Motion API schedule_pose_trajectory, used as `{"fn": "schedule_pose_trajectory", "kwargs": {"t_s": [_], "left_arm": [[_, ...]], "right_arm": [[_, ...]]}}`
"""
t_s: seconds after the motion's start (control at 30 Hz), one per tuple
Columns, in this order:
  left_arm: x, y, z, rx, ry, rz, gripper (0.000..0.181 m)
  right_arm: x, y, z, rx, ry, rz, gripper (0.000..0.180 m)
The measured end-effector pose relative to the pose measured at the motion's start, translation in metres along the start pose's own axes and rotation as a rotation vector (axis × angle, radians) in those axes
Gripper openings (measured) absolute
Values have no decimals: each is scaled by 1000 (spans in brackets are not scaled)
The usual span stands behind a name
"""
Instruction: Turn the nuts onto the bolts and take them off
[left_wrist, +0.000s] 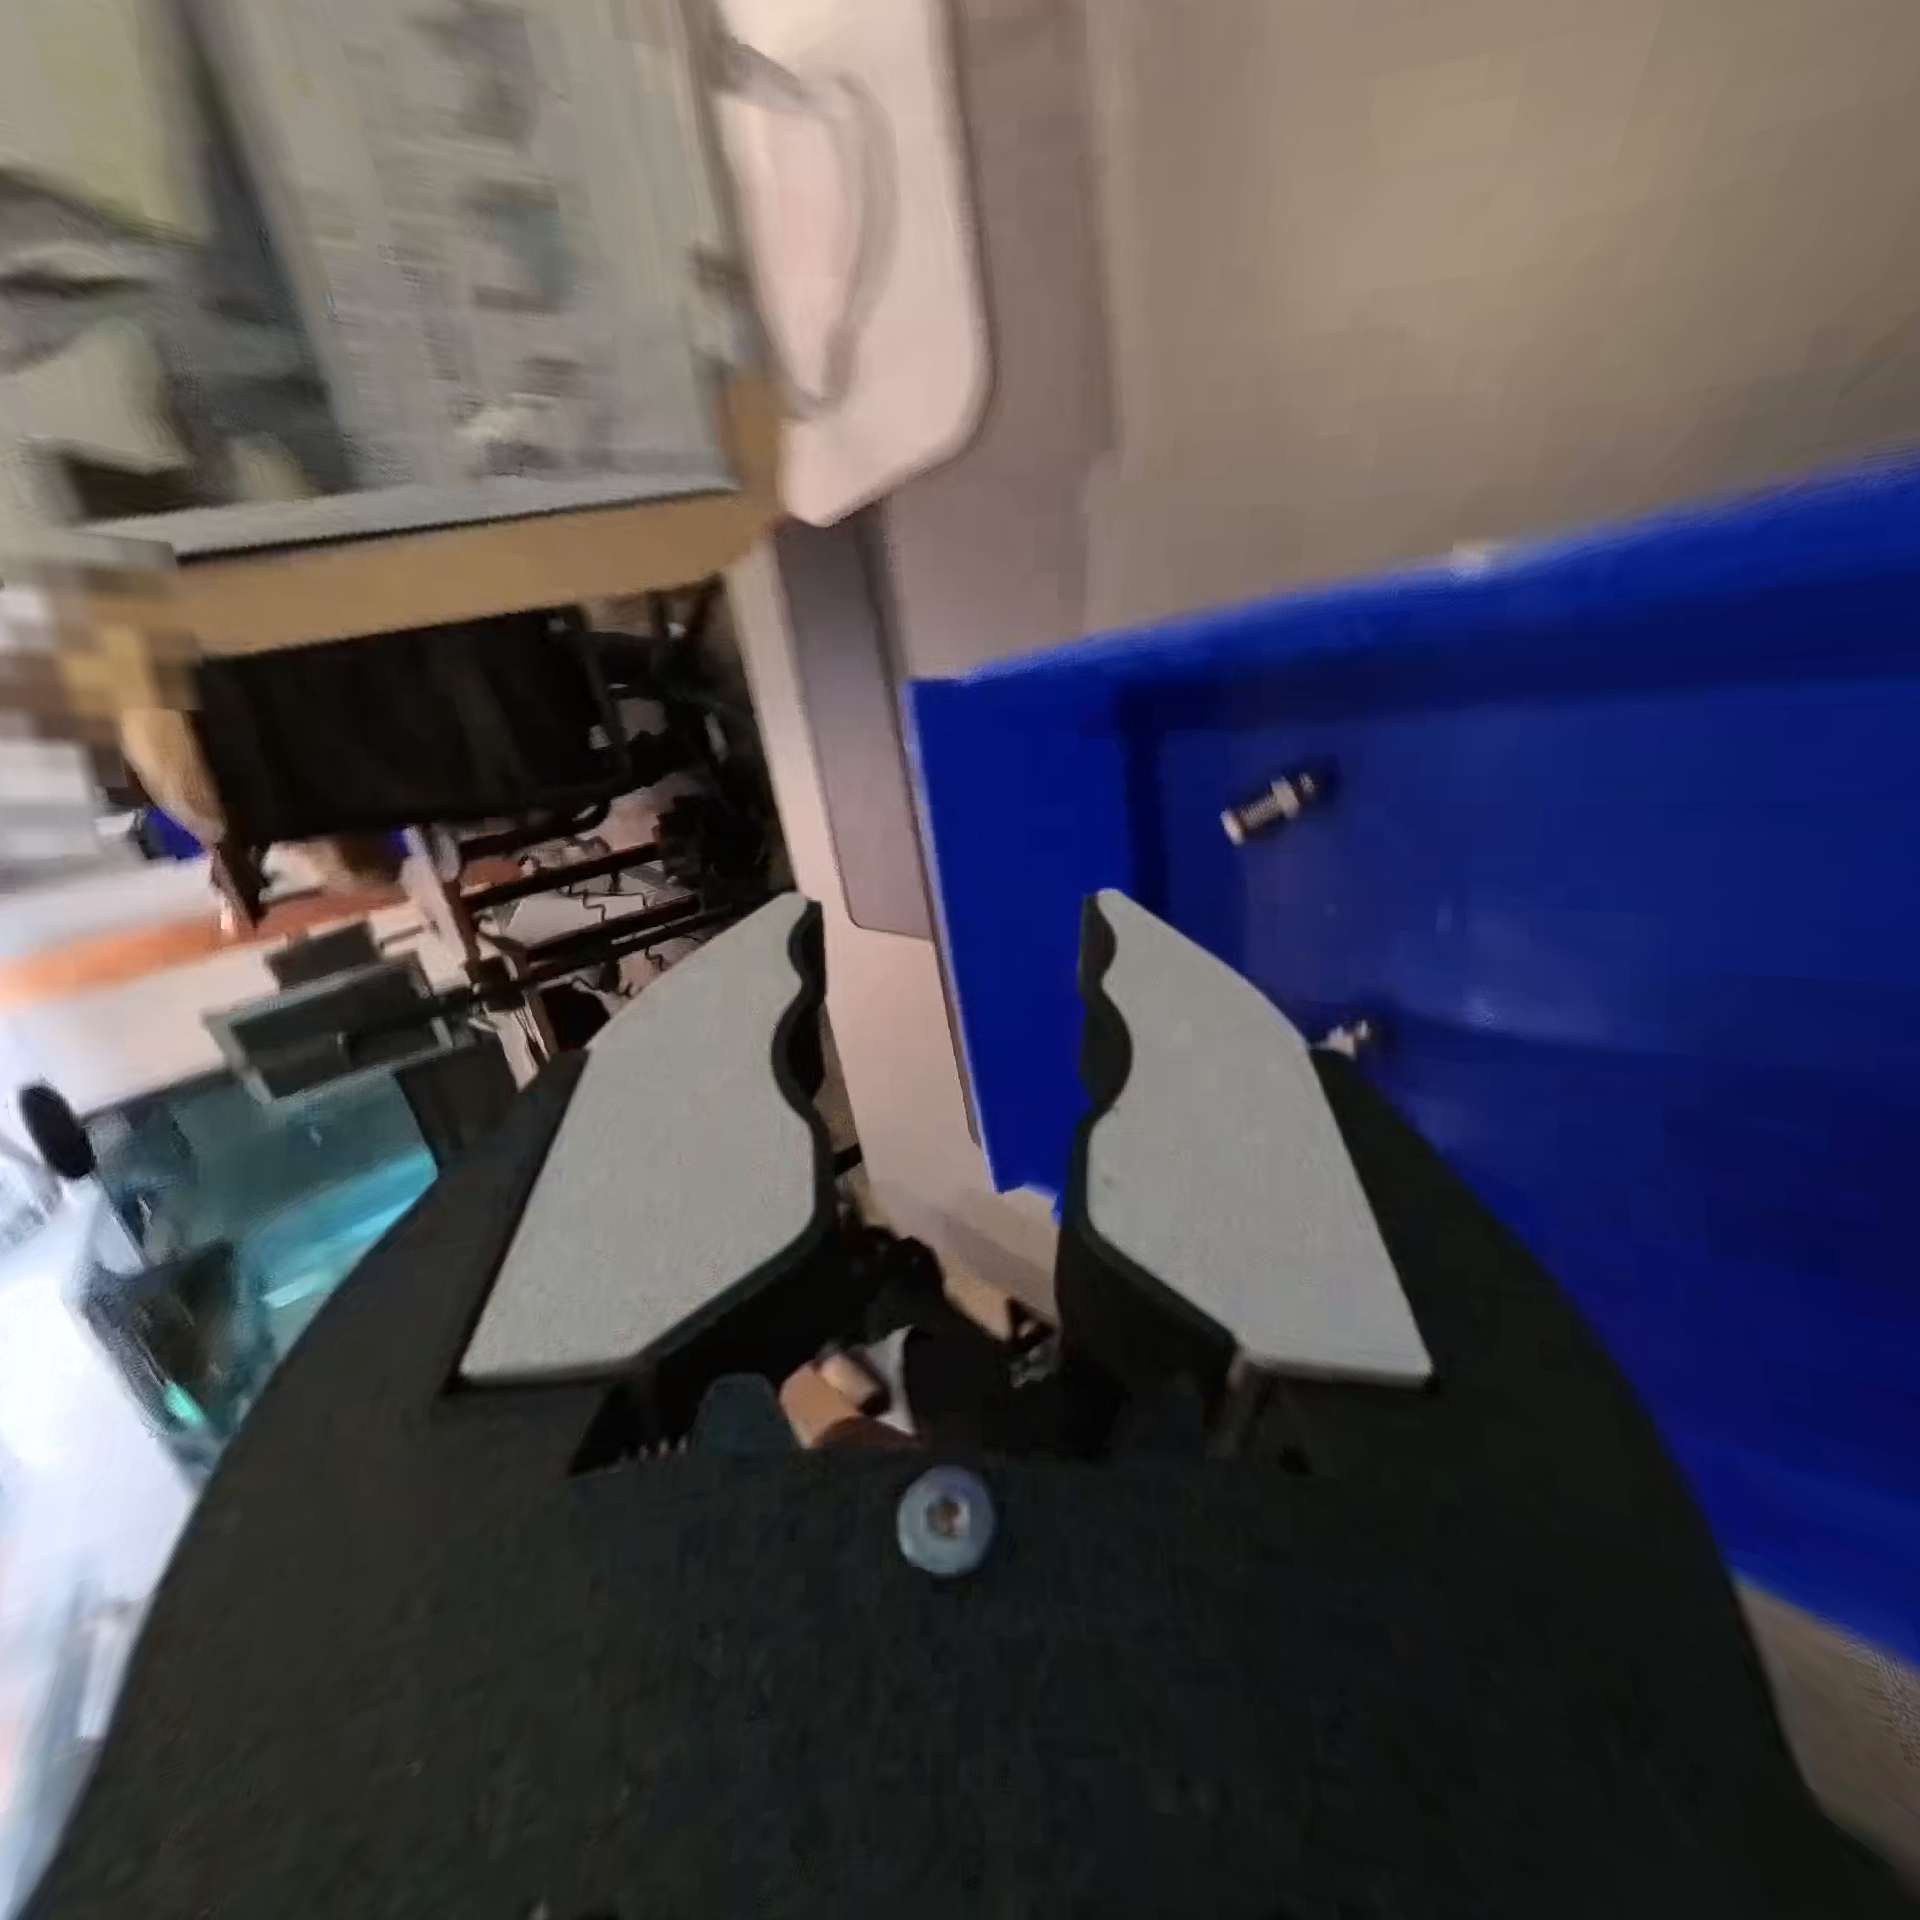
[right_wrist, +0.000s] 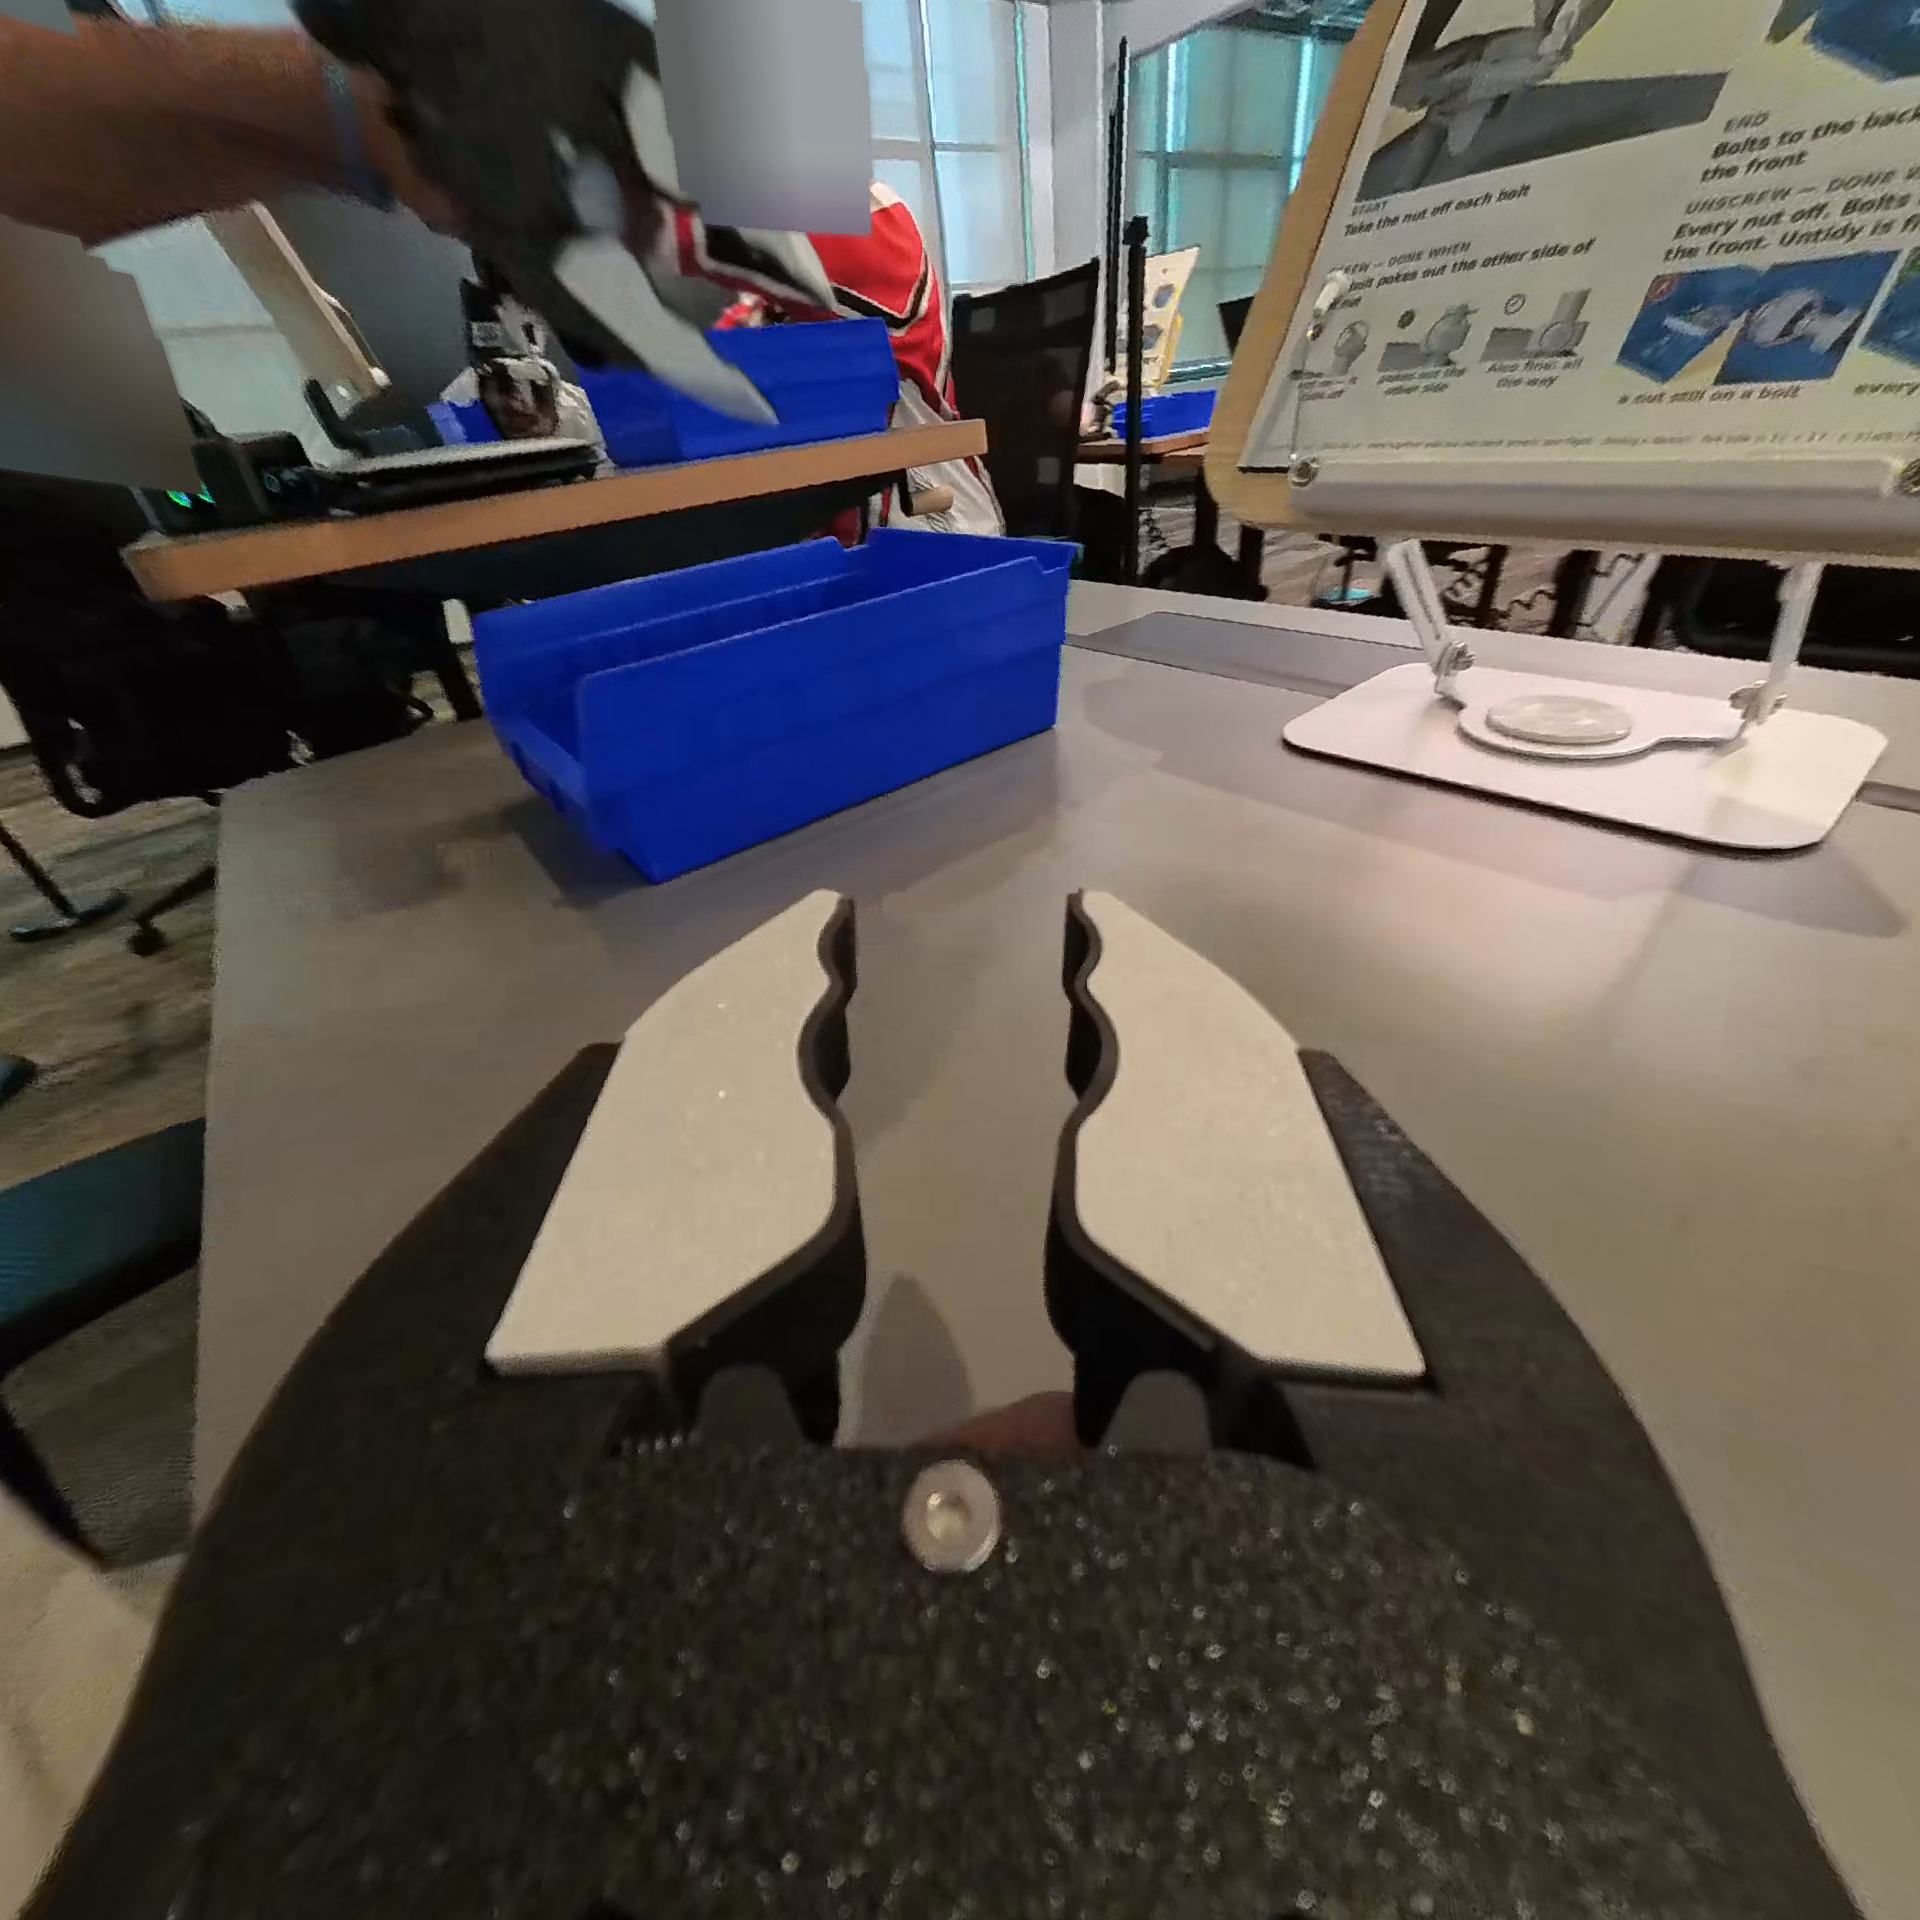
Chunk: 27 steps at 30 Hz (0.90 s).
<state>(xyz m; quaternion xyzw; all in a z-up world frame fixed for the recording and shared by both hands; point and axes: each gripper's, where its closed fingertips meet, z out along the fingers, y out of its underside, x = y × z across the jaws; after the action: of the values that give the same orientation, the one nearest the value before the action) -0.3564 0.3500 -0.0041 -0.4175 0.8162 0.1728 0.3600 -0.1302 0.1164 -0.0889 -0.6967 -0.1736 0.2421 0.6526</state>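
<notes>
Left wrist view, rolled sideways and motion-blurred: left claw (left_wrist: 951, 914) parted, nothing between the pads, held over the blue bin (left_wrist: 1558, 935). Only this view looks into the bin — one bolt with a nut on it (left_wrist: 1273, 805) lies on the bin floor toward the far wall; a second small metal piece (left_wrist: 1351, 1036) sits just beside the claw's finger, too small to identify.

Right wrist view: right claw (right_wrist: 961, 909) also parted and empty, low over bare grey worktop (right_wrist: 1455, 1039). From here the bin (right_wrist: 790, 717) shows only its outer walls, standing near the worktop's far left corner; contents hidden. The left claw (right_wrist: 675, 343) appears raised above the bin, blurred — its opening cannot be read from this side.

Surface: grey, matte. Near the far right edge, a white stand base (right_wrist: 1590, 753) carrying an instruction sheet (right_wrist: 1621, 239) on a board.

Room: other desks with more blue bins (right_wrist: 769, 390), a person in a red-and-white top (right_wrist: 914, 312), large windows behind.
</notes>
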Motion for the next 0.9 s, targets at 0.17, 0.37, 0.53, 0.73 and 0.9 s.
{"fn": "schedule_pose_trajectory", "kwargs": {"t_s": [0.17,0.37,0.53,0.73,0.9], "left_arm": [[62,18,61,-13,309,235,48],[87,42,108,0,487,406,49],[96,43,129,47,551,531,42],[108,47,145,70,603,585,43],[111,55,155,49,655,626,42]], "right_arm": [[-4,-7,0,39,-69,68,38],[5,-20,-7,113,-82,109,37],[16,-25,-8,142,-78,157,36],[21,-22,-6,132,-95,185,36],[17,-16,1,93,-132,207,36]]}}
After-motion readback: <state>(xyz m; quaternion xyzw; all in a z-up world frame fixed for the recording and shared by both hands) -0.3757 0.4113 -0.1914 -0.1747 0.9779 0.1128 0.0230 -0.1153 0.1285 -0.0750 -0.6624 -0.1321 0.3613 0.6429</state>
